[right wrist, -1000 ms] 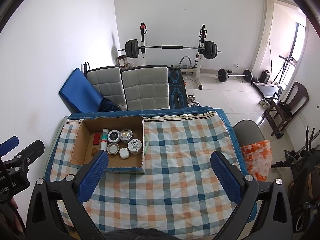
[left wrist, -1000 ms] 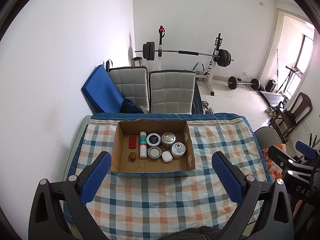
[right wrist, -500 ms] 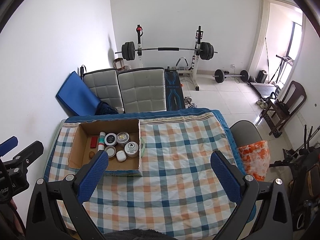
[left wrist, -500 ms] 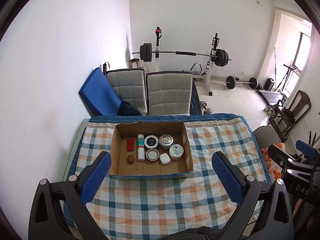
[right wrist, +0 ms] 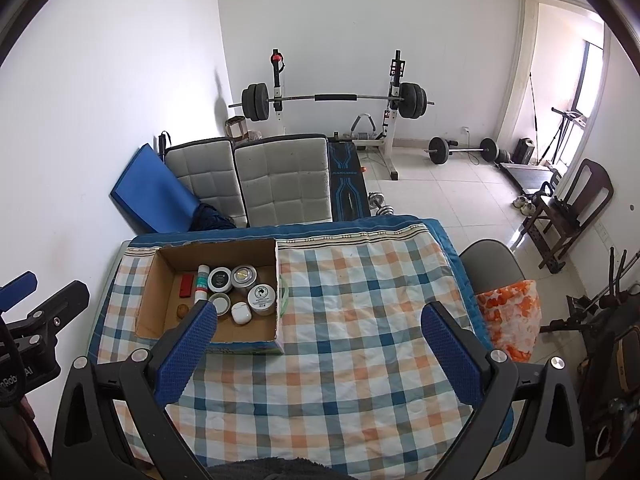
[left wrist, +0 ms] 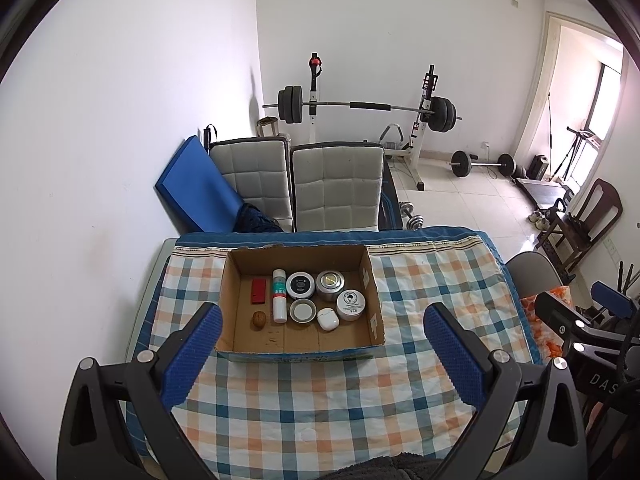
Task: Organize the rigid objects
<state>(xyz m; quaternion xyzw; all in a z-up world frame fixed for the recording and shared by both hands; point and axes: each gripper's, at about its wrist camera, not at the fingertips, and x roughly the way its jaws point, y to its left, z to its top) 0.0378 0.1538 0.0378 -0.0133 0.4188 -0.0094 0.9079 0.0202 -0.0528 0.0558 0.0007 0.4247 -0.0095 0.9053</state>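
Note:
An open cardboard box [left wrist: 372, 308] [right wrist: 154, 300] sits on the checked tablecloth at the table's far left. Inside lie a red block [left wrist: 258, 291], a white bottle [left wrist: 279, 296], a walnut [left wrist: 259, 319], several round tins [left wrist: 330, 285] and a white earbud case [left wrist: 328, 319] [right wrist: 241, 313]. My left gripper [left wrist: 320, 354] hangs open high above the table, in front of the box, holding nothing. My right gripper [right wrist: 316, 354] is open too, empty, over the cloth to the right of the box.
Two white padded chairs [left wrist: 336, 186] and a blue mat [left wrist: 196, 196] stand behind the table [right wrist: 360, 360]. A barbell rack [right wrist: 336, 100], dumbbells and a wooden chair [right wrist: 576, 208] fill the room beyond. An orange patterned bag [right wrist: 508, 320] lies on a chair at the table's right.
Both grippers have pulled back and up from the table, so the box looks smaller and farther. Both stay open and nothing in the box has moved.

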